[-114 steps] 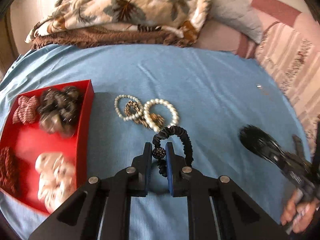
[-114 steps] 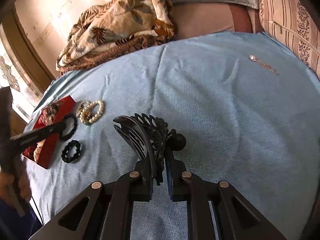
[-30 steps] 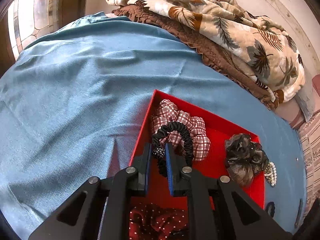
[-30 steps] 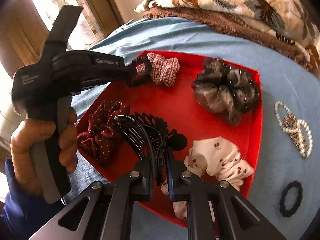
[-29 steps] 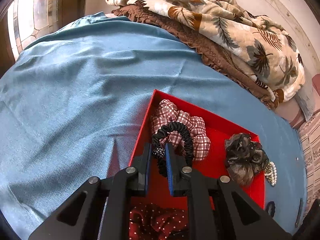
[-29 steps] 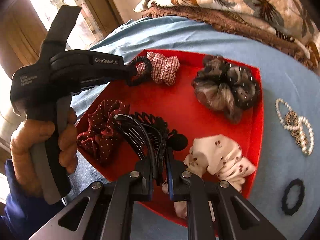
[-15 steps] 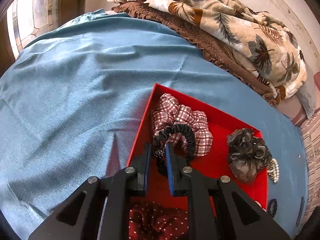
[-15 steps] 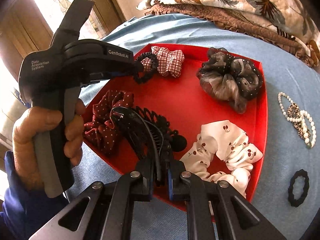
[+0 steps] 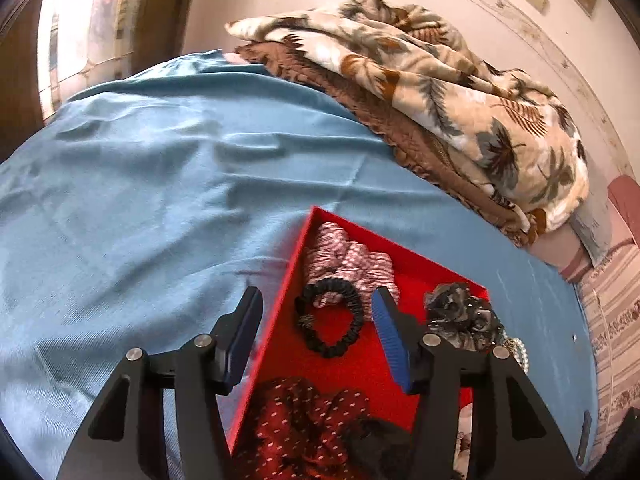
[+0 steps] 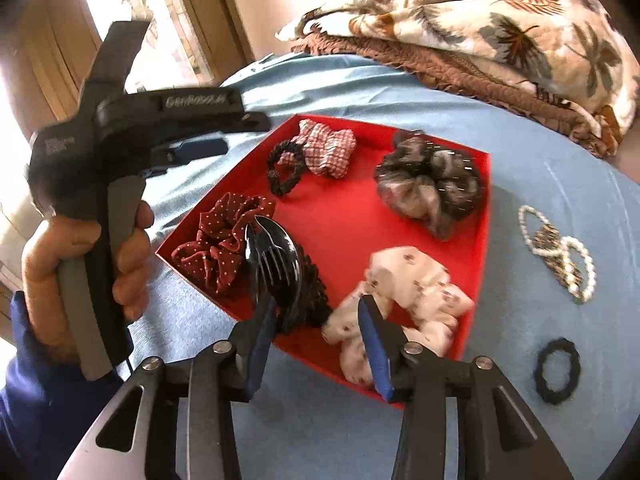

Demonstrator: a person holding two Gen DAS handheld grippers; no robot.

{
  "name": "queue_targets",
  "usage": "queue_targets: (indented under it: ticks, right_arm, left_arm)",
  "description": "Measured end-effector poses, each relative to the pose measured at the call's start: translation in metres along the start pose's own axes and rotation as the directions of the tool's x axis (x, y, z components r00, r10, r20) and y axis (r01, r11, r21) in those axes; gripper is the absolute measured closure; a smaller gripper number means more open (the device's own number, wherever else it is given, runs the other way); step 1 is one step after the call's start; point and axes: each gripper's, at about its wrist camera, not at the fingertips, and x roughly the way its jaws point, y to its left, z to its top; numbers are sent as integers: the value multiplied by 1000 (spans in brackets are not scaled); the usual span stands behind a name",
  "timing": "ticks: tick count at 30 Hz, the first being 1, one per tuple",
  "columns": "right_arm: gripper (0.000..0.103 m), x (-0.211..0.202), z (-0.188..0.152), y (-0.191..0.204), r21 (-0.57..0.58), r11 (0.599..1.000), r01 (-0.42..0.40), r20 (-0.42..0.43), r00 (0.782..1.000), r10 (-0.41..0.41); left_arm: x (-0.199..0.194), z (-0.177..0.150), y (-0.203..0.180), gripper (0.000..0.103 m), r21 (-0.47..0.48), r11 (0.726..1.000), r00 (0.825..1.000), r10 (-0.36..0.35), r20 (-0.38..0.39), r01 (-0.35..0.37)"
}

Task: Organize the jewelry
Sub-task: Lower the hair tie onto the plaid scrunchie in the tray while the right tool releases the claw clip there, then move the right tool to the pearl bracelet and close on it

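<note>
Looking along the left gripper (image 9: 316, 336) in the left wrist view: its fingers are spread wide with nothing between them, and the black hair tie (image 9: 330, 317) lies flat on the floor of the red tray (image 9: 276, 336) at frame centre, framed by the blue pads but touching neither. It rests against the checked scrunchie (image 9: 352, 260) just above it, apparently dropped in the tray's far corner so like items sit together. The dotted maroon scrunchie (image 9: 308, 424) fills the lower centre, the grey-black scrunchie (image 9: 460, 316) sits centre right, and the tray stands on the blue sheet (image 9: 140, 200) (folded leaf-print blanket (image 9: 440, 88) at upper right, not part of the job).

Right wrist view: the right gripper (image 10: 318, 344) is likewise released, fingers apart. The black claw clip (image 10: 276, 268) sits in the tray at lower centre, leaning on the maroon scrunchie (image 10: 220, 248); its base is at the left pad, and contact cannot be told. The white cherry scrunchie (image 10: 404, 300) lies behind the right pad, near the tray's (image 10: 478, 280) near edge. The left hand (image 10: 76, 264) grips its tool at the left of frame. Outside the tray on the right, the pearl bracelets (image 10: 560, 252) and a second black hair band (image 10: 558, 372) lie on the sheet, so sorting looks unfinished.
</note>
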Motion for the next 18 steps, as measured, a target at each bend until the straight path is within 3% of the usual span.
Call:
queue_targets:
  ticks: [9, 13, 18]
  right_arm:
    - [52, -46, -30, -49, 100, 993, 60, 27, 998, -63]
    - [52, -64, -46, -82, 157, 982, 106, 27, 993, -112]
    - [52, -86, -68, -123, 240, 960, 144, 23, 988, -154]
  left_arm:
    - [-8, -5, 5, 47, -73, 997, 1000, 13, -6, -14]
    - [-18, -12, -15, 47, -40, 999, 1000, 6, 5, -6]
    - [-29, -31, -59, 47, 67, 998, 1000, -22, 13, 21]
